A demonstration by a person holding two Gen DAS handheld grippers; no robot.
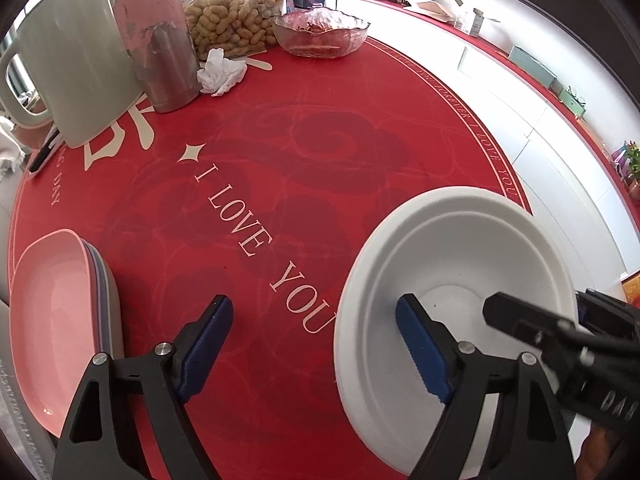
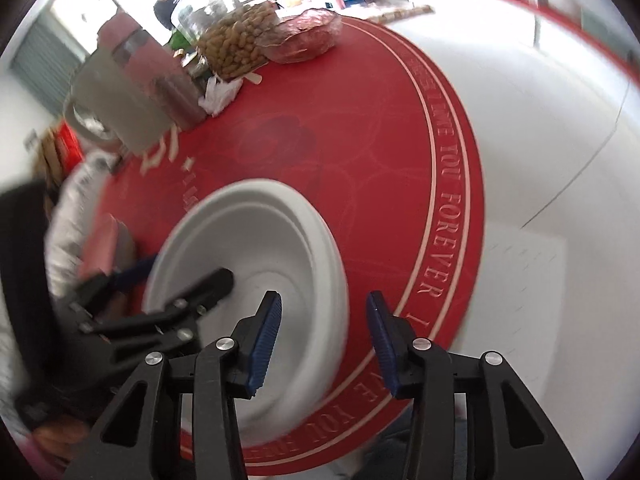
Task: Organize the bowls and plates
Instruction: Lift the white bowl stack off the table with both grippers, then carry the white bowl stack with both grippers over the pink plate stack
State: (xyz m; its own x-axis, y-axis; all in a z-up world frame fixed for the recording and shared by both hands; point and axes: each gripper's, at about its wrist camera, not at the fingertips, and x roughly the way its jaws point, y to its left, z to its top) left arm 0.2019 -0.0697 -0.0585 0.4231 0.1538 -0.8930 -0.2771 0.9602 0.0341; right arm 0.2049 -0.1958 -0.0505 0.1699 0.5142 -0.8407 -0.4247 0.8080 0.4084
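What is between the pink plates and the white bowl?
Only bare red tablecloth and the left gripper's finger, seen from the left wrist; pink plates, white bowl.

Clutter at my tabletop's far edge

I see a pale kettle (image 1: 76, 68), worn metal flask (image 1: 160, 40), crumpled tissue (image 1: 220, 72), bag of peanuts (image 1: 232, 20) and glass bowl (image 1: 320, 32) on the red tabletop (image 1: 280, 152).

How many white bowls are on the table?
1, maybe more: the white bowl sits at the near right of the red table; ridges inside its rim hint at others nested within.
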